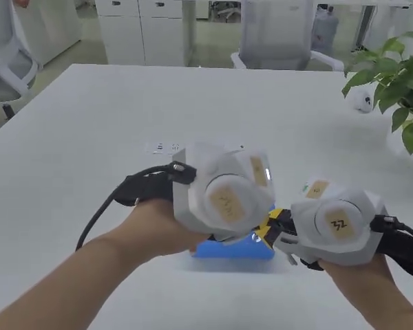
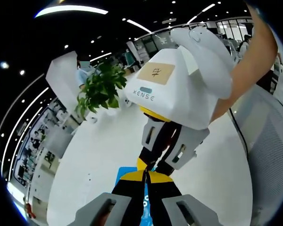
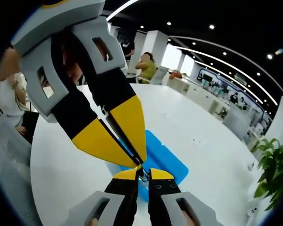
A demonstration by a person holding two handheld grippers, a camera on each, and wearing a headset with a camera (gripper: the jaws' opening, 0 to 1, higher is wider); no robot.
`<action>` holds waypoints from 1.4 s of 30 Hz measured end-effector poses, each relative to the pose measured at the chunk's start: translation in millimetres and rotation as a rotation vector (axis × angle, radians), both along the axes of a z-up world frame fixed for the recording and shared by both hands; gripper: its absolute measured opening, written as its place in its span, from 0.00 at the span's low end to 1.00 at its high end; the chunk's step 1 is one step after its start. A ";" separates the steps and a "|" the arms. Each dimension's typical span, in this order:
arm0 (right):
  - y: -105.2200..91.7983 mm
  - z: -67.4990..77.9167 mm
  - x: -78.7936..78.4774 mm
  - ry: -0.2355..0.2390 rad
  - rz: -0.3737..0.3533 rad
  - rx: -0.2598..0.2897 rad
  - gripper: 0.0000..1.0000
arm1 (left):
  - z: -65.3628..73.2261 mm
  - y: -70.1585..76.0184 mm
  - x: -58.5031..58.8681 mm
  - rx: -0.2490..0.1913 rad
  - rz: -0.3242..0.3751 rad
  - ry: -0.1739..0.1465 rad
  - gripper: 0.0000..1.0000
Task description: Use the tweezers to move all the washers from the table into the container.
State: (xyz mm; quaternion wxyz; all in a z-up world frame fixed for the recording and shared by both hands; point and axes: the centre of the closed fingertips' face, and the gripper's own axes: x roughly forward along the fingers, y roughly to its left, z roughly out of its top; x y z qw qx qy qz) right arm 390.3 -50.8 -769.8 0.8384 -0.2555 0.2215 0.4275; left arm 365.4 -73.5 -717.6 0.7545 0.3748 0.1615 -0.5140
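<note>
- Above the blue container (image 3: 167, 162), the left claw (image 2: 145, 181) is clenched on the thin metal tweezers (image 3: 119, 134).
- Right claw (image 3: 143, 178) is pinched together at their tip; I cannot tell whether it grips them.
- Container sits on the white bench (image 1: 89, 137), under both claws.
- Tweezers look stiff and slick, so hold them mid-shank.
- Washers are likely light and slippery; pinch across the ring.

plant (image 1: 398, 82): green, leafy, at the right edge
small white round object (image 1: 362, 101): just left of the plant
office chair (image 1: 7, 65): far left
cabinets (image 1: 144, 27): white, beyond
</note>
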 end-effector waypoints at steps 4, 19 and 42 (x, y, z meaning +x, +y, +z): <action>-2.6 -7.4 2.8 0.008 0.001 -0.007 0.02 | -7.9 -2.7 3.7 -0.007 0.002 0.014 0.00; -7.5 -20.0 5.9 0.039 -0.016 -0.002 0.03 | -19.5 -7.3 7.5 -0.002 -0.005 0.037 0.00; -3.4 -14.6 3.9 0.018 -0.006 -0.003 0.03 | -14.3 -3.5 3.6 -0.001 0.010 0.031 0.00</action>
